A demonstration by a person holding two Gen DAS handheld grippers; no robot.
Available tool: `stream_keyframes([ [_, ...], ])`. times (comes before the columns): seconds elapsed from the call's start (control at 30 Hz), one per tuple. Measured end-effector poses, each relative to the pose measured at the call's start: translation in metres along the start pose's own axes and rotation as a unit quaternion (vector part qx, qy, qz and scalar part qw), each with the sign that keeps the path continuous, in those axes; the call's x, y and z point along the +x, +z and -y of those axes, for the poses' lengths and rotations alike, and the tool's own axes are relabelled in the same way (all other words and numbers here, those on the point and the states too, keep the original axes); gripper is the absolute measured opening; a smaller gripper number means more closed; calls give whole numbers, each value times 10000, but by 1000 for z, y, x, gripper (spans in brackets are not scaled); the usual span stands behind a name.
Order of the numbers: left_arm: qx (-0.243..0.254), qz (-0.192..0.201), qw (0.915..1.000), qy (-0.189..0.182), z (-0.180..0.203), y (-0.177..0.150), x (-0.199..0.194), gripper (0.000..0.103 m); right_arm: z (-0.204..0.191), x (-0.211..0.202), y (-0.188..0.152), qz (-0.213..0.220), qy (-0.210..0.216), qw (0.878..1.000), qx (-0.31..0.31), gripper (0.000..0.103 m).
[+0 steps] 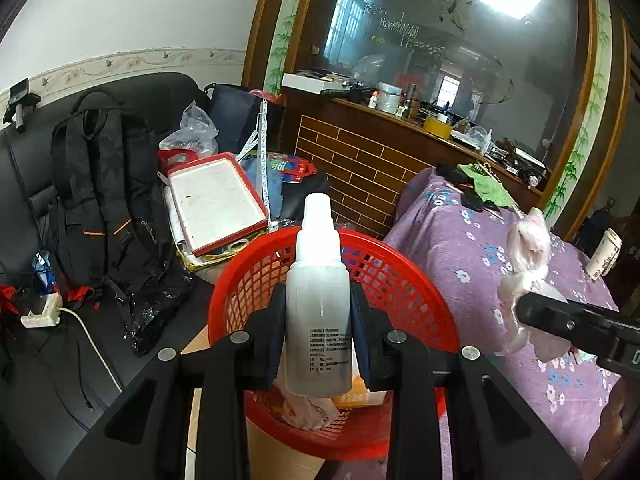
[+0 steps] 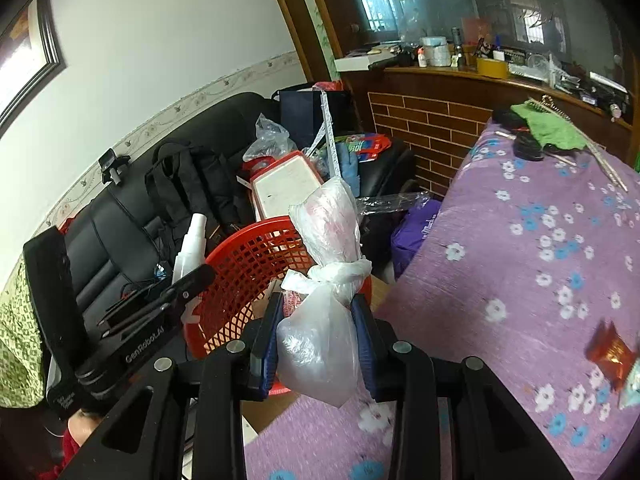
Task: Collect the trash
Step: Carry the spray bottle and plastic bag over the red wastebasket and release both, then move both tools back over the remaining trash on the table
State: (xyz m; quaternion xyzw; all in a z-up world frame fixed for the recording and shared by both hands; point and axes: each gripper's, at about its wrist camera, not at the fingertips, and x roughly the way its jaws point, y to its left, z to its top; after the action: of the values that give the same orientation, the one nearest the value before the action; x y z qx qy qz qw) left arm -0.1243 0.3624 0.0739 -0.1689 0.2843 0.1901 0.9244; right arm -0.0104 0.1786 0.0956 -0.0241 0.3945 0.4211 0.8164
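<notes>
My left gripper (image 1: 319, 312) is shut on a white plastic spray bottle (image 1: 319, 292), held upright over the red mesh basket (image 1: 404, 280). The basket holds crumpled paper and a yellow wrapper. My right gripper (image 2: 319, 312) is shut on a knotted clear plastic bag (image 2: 324, 280), held at the basket's (image 2: 240, 264) right rim. In the left wrist view the right gripper (image 1: 560, 320) and its bag (image 1: 524, 256) show at the right. In the right wrist view the left gripper (image 2: 176, 296) and its bottle (image 2: 192, 244) show at the left.
A table with a purple flowered cloth (image 2: 520, 260) lies to the right, with a red candy wrapper (image 2: 610, 354), a green cloth (image 2: 548, 128) and sticks on it. A black sofa (image 1: 32, 184) at left holds a backpack (image 1: 100, 184), a red-rimmed tray (image 1: 216, 200) and bags.
</notes>
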Motion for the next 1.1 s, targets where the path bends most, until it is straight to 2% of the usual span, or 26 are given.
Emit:
stream_keyframes([
  [0.27,26,-109,9999,44,-4,1,13,29,-4,41,10,-370,282,9988,151,40],
  [0.33,-12,-151,9999,28,-3,2,14,44,-7,53,12,-503,443,9976,183,42],
  [0.37,-33,-133,9999,9,-3,2,14,55,-6,55,12,-508,430,9976,198,42],
  [0.4,-34,-112,9999,4,-3,3,12,58,-4,53,11,-479,375,9979,229,42],
  [0.6,204,-68,9997,-108,19,3,3,58,22,14,2,-126,189,9993,313,43],
  [0.77,569,-115,9977,-352,61,-4,-3,58,65,-34,-14,216,-320,9983,435,43],
  [0.97,1113,-345,9898,-822,126,-17,-9,60,135,-99,-37,567,-1092,9884,893,43],
  [1.03,1254,-450,9861,-996,148,-22,-10,62,158,-118,-45,663,-1459,9818,1020,48],
  [1.1,1392,-570,9820,-1144,169,-26,-9,65,186,-138,-53,759,-1932,9712,1172,57],
])
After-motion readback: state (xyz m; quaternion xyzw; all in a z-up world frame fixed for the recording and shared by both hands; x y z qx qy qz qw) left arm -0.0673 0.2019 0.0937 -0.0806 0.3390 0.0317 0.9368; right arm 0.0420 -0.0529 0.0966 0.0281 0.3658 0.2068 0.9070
